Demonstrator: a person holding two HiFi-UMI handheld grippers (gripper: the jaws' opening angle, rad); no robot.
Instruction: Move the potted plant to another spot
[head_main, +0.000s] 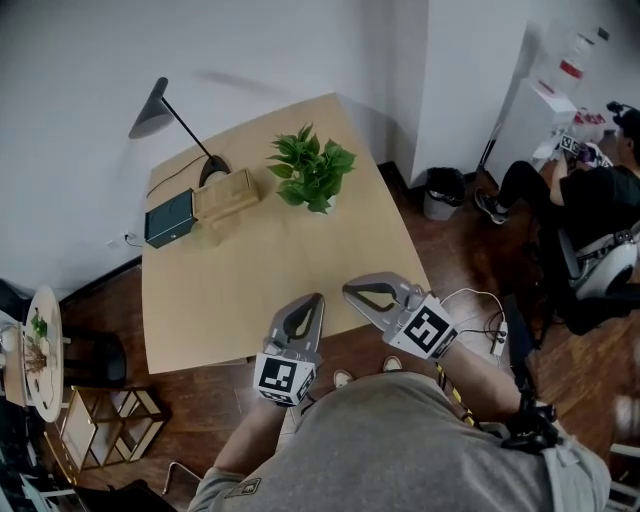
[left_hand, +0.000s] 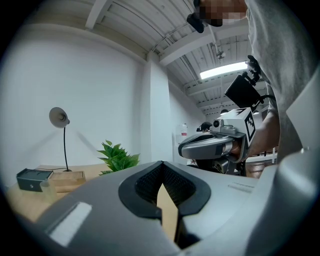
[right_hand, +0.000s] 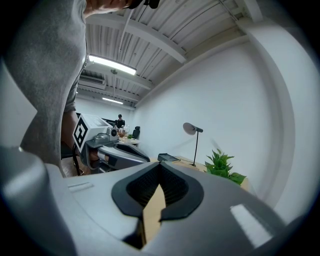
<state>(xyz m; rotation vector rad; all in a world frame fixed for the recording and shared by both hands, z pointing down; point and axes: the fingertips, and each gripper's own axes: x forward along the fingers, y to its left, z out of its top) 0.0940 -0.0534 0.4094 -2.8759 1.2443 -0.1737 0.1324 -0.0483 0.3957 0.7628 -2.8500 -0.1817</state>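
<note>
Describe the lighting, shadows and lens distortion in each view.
Head view: soft, even light; the lamp throws a faint shadow on the wall. Left gripper view: strong fisheye with black corners, and the ceiling strip light glares. Right gripper view: same fisheye, and the potted plant is fairly sharp.

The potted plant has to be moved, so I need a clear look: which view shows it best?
The head view: the potted plant shows its full spread of leaves from above, standing at the table's far side. The left and right gripper views catch only its leaves, small, with the pot out of sight.
</note>
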